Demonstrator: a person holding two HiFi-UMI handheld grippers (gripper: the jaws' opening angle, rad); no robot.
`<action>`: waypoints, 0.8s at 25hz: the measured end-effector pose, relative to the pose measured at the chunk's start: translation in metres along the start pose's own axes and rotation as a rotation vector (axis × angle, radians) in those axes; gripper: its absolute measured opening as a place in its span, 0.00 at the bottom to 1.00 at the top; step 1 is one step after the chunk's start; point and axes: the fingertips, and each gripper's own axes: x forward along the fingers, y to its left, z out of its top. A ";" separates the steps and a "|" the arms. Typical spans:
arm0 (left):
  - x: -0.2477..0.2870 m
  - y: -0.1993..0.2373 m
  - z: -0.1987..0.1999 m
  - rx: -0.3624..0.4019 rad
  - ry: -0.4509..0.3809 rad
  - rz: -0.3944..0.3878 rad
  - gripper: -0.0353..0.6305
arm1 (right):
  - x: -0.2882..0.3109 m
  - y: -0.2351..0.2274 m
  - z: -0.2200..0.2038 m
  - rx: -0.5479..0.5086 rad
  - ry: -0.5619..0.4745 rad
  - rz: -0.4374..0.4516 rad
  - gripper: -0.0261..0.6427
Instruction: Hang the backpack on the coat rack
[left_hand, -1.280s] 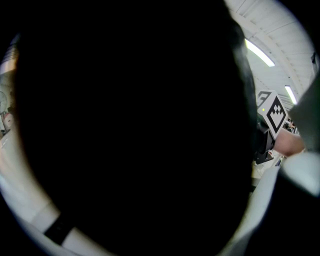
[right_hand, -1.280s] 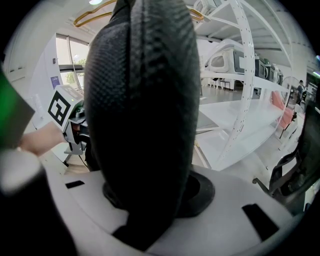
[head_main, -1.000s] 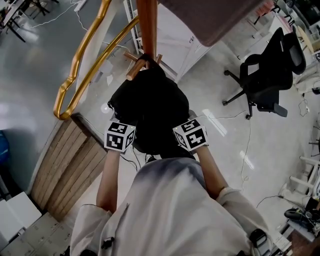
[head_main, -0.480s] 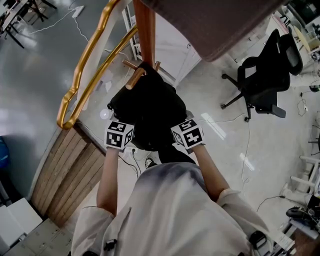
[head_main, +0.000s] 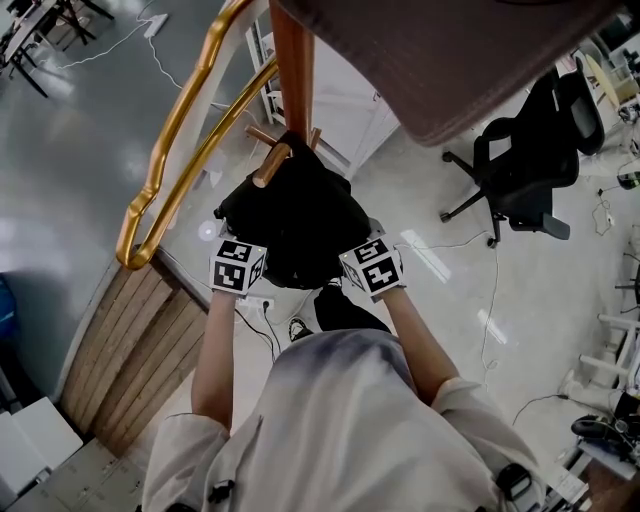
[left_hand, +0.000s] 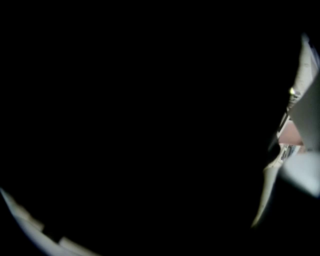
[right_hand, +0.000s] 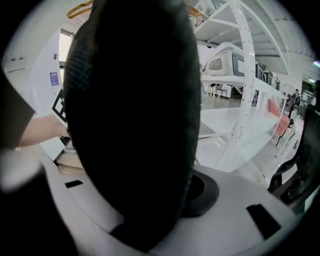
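Observation:
The black backpack (head_main: 295, 215) hangs by its top loop from a wooden peg (head_main: 268, 166) on the coat rack's brown pole (head_main: 292, 60). Both grippers reach in at its lower edge. I see only the left marker cube (head_main: 237, 267) and the right marker cube (head_main: 374, 268); the fingertips are hidden behind the bag. Both sets of jaws are opening. In the left gripper view black backpack fabric (left_hand: 150, 125) fills nearly everything. In the right gripper view the backpack (right_hand: 135, 115) bulges over the middle and lies between the jaws. Whether any pad still presses on it is hidden.
A golden curved rail (head_main: 170, 150) runs left of the rack above a wooden slatted platform (head_main: 130, 350). A brown cloth (head_main: 450, 50) hangs over the top right. A black office chair (head_main: 530, 150) stands at the right, with cables on the floor. White shelving (right_hand: 245, 90) rises behind the bag.
Both marker cubes have drawn back a little toward the person, from over the bag's lower part to its bottom edge. The backpack stays hanging on the peg.

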 end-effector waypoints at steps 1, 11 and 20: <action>0.001 0.002 0.000 0.001 -0.007 0.007 0.28 | 0.002 -0.001 0.000 -0.006 -0.005 -0.003 0.29; 0.003 0.010 0.003 0.013 -0.039 0.039 0.33 | 0.002 -0.006 0.000 -0.035 -0.008 0.021 0.34; -0.004 0.009 -0.002 0.004 -0.018 0.089 0.39 | -0.003 -0.009 -0.002 -0.012 -0.005 0.015 0.44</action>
